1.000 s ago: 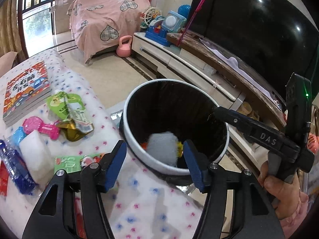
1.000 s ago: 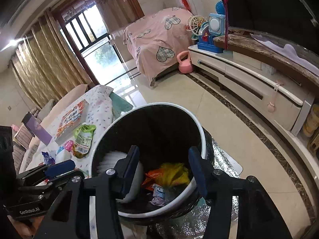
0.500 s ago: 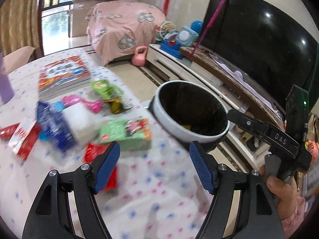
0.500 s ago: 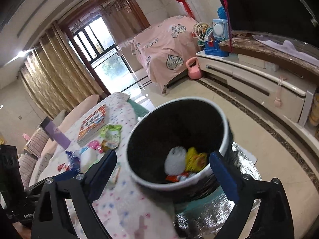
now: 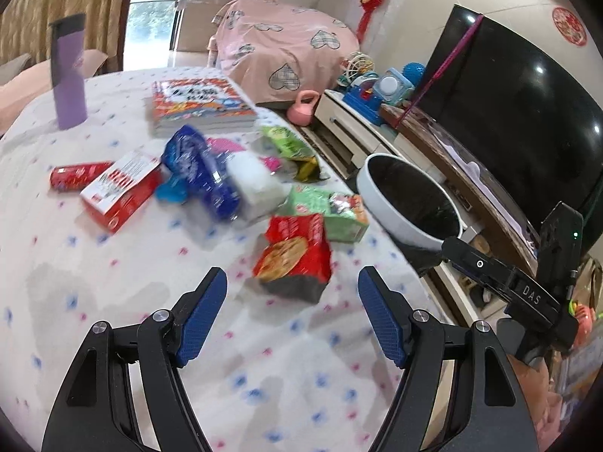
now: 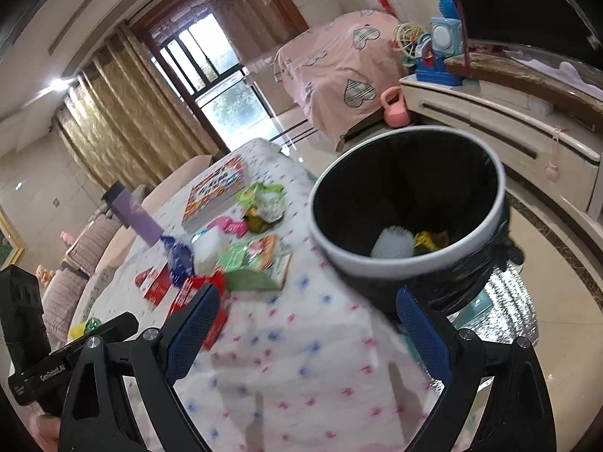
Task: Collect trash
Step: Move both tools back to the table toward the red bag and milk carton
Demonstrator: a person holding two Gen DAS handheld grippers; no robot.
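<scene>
The left gripper hangs with its ribbed blue pads wide apart and nothing between them, over the bench with its soft white cloth dotted pink and blue; just ahead of it lies a crinkled red biscuit packet, and beyond that a green carton, a glossy blue wrapper and a red box. The right gripper is also spread wide and empty (its jaws have just been opening), and ahead to its right stands the round white-rimmed trash bin, black-lined, holding a white fluffy wad and yellow scraps.
</scene>
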